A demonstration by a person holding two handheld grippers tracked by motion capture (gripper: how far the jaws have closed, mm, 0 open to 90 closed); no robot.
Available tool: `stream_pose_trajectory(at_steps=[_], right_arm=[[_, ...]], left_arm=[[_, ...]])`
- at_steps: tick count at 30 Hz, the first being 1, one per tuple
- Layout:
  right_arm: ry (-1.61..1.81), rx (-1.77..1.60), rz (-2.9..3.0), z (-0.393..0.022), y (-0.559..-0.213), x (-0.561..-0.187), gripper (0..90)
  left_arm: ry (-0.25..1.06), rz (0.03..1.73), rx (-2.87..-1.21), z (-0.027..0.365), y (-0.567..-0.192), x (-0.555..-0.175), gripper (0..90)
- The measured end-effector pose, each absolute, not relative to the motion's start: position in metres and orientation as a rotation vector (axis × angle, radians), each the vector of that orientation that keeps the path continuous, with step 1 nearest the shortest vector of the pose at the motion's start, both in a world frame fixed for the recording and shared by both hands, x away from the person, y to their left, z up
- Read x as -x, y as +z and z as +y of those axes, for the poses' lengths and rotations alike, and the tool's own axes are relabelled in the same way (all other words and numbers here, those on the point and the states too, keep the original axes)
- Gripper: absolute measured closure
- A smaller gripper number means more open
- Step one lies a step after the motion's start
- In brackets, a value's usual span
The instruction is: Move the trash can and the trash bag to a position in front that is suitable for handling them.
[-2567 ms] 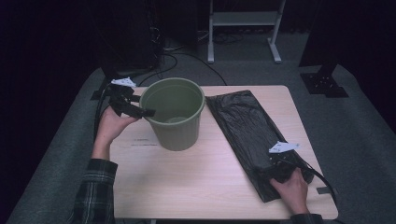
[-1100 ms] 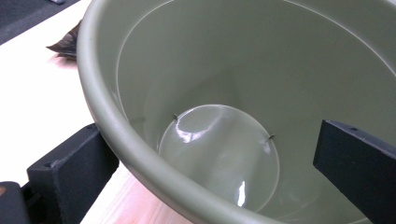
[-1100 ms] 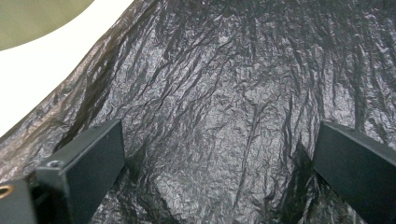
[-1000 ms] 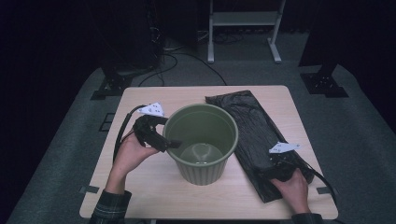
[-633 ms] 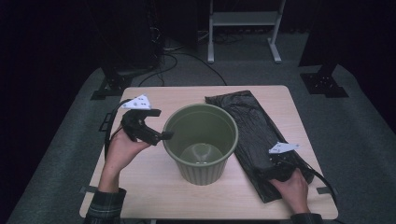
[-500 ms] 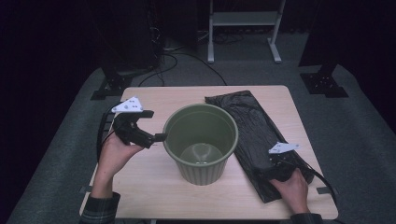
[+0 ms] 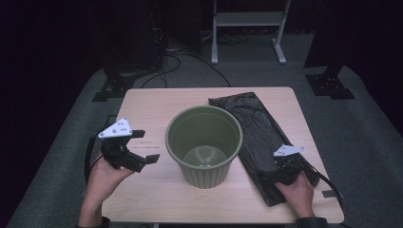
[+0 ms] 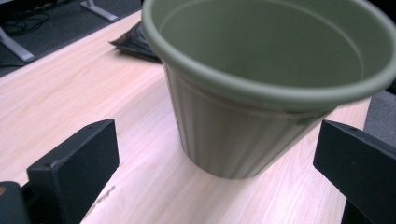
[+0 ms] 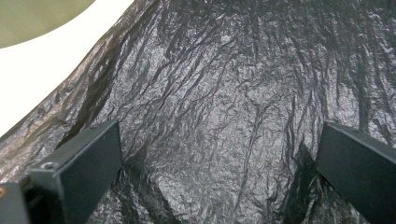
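**A:** Where is the work standing right now?

**B:** The green plastic bin [image 7: 204, 145] is sitting upright and empty in the middle of the wooden table [image 7: 157, 102]. I'm holding my left gripper [image 7: 142, 159] just to its left, jaws spread wide and clear of the bin wall, gripping nothing.

**A:** And the liner?

**B:** The black bin bag [image 7: 259, 130] is lying flat and folded on the table to the right of the bin, its near edge just beside the bin's base. I'm resting my right gripper [image 7: 280, 173] over its near end, jaws wide apart with crinkled plastic between them, not pinching yet.

**A:** So what is left?

**B:** I'm judging nearly all of it: the bin looks placed, but the bag isn't picked up, opened, or fitted over the rim.
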State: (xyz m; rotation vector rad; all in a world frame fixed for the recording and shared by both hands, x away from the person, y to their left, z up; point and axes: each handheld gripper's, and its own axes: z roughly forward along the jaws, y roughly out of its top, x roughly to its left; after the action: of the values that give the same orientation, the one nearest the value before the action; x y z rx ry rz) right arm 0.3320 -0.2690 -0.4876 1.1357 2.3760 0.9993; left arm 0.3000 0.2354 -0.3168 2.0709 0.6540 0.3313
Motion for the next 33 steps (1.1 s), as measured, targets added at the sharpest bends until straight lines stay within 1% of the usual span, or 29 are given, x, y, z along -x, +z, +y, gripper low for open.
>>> stream_pose_trajectory(at_steps=[9, 10, 17, 20, 33], right_arm=[[0.999, -1.136, 2.376, -0.269, -0.488, -0.332, 0.0], [1.000, -1.135, 2.376, -0.269, -0.488, -0.332, 0.0], [1.000, -1.135, 2.376, -0.269, -0.488, -0.332, 0.0], [1.000, -1.135, 2.376, -0.269, -0.488, -0.332, 0.0], [1.000, -1.136, 2.376, -0.269, -0.488, -0.332, 0.0]], left_arm=[[0.362, 0.666, -2.052, 0.235, -0.347, -0.285, 0.0], [0.359, 0.662, -2.072, 0.233, -0.353, -0.285, 0.0], [0.365, 0.670, -2.078, 0.234, -0.371, -0.280, 0.0], [0.363, 0.679, -2.085, 0.236, -0.386, -0.282, 0.0], [0.339, 0.693, -2.089, 0.238, -0.425, -0.297, 0.0]])
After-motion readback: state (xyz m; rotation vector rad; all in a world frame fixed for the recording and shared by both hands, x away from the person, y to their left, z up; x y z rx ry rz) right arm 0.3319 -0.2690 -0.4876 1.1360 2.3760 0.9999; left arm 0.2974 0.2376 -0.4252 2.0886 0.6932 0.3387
